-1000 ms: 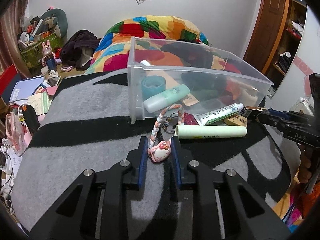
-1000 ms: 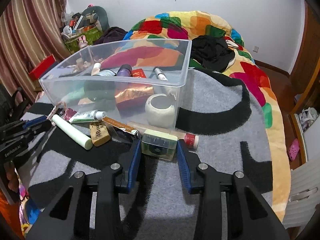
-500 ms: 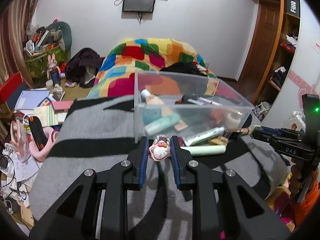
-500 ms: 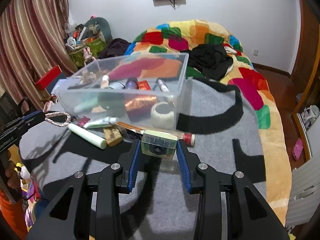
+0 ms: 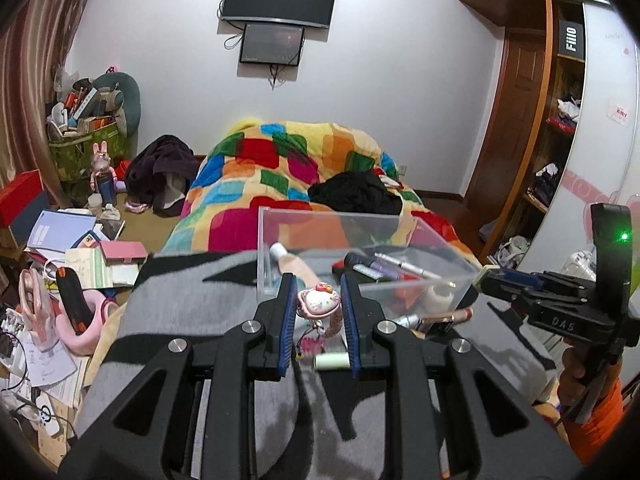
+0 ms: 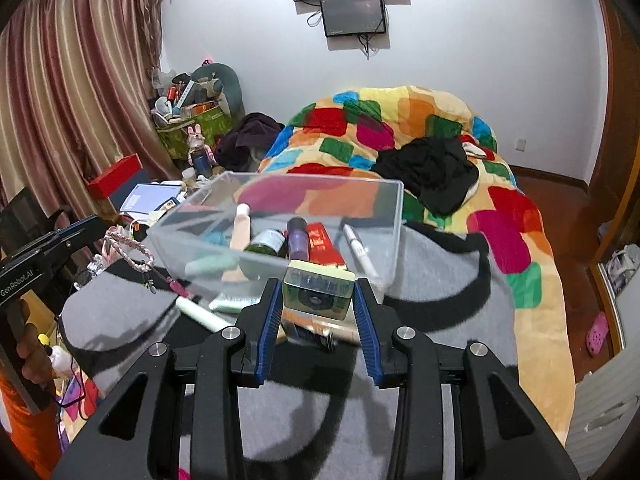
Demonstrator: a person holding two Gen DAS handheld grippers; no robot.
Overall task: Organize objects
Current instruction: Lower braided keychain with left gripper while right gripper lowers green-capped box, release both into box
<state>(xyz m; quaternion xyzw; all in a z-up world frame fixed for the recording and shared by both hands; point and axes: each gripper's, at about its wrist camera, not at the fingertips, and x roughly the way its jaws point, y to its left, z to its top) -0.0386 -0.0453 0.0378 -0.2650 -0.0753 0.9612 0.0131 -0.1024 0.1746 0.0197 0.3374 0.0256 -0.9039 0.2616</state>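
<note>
My left gripper point(image 5: 318, 302) is shut on a pink cat charm point(image 5: 316, 305) whose braided pink-and-white cord point(image 6: 128, 250) dangles below, lifted above the grey blanket point(image 5: 192, 308). My right gripper point(image 6: 318, 300) is shut on a small green-and-clear boxy toy camera point(image 6: 318, 295), also raised. Both hover at the near side of a clear plastic bin point(image 6: 394, 216) that holds tubes, bottles and pens. A pale green tube point(image 6: 202, 314) and other small items lie on the blanket in front of the bin.
The bin point(image 5: 264, 240) sits on a bed with a colourful patchwork duvet point(image 5: 280, 168) and black clothes point(image 6: 432, 170) behind it. Cluttered books and papers point(image 5: 80, 256) cover the floor at left. A wardrobe point(image 5: 560, 140) stands at right.
Both grippers have risen off the blanket with the charm and the toy camera still held, so the bin now sits lower in both views and its inside shows.
</note>
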